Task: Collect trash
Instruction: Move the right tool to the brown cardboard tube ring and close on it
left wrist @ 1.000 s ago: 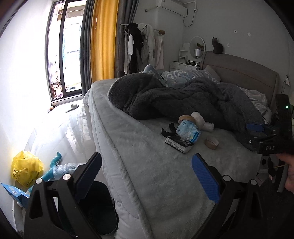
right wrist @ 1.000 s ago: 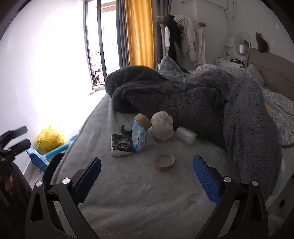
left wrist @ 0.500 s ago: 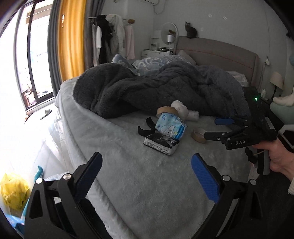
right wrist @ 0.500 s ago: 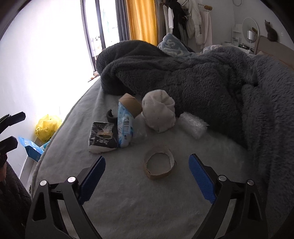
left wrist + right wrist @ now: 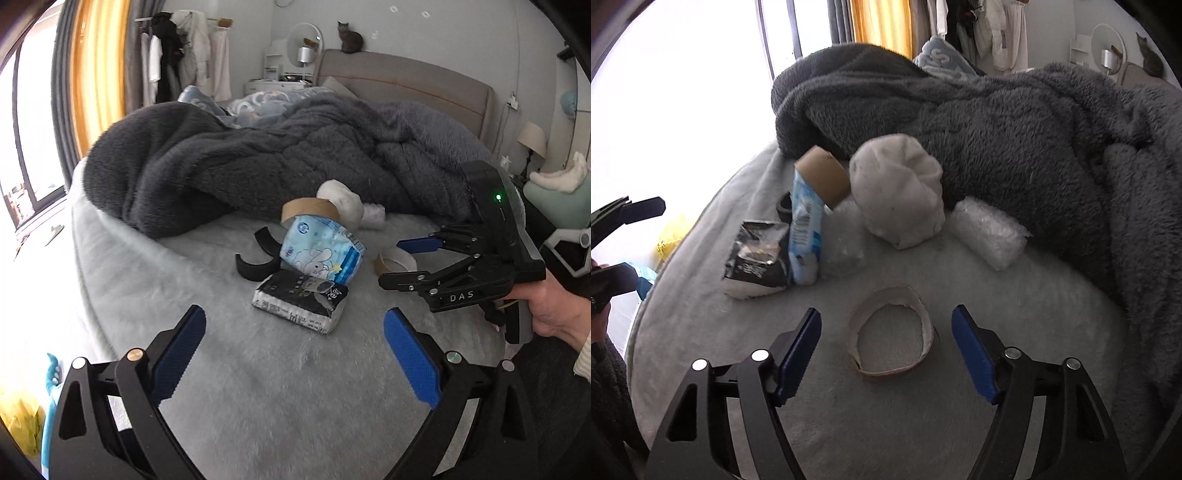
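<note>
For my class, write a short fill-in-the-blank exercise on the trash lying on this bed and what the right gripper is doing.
1. The right gripper has just been closing, with the flattened cardboard ____ between its pads, not yet pressed.
2. The blue tissue pack leans on the ____ packet.
3. On the headboard sits a ____.

Missing words: ring; black; cat

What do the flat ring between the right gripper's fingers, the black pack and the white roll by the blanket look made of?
Ring: cardboard, probably a spent tape core; matte brown outside, pale inside, squashed out of round.
Black pack: thin plastic film, slightly glossy and creased, printed; likely tissues.
White roll: looks like bubble wrap, translucent with a bumpy, shiny surface.
</note>
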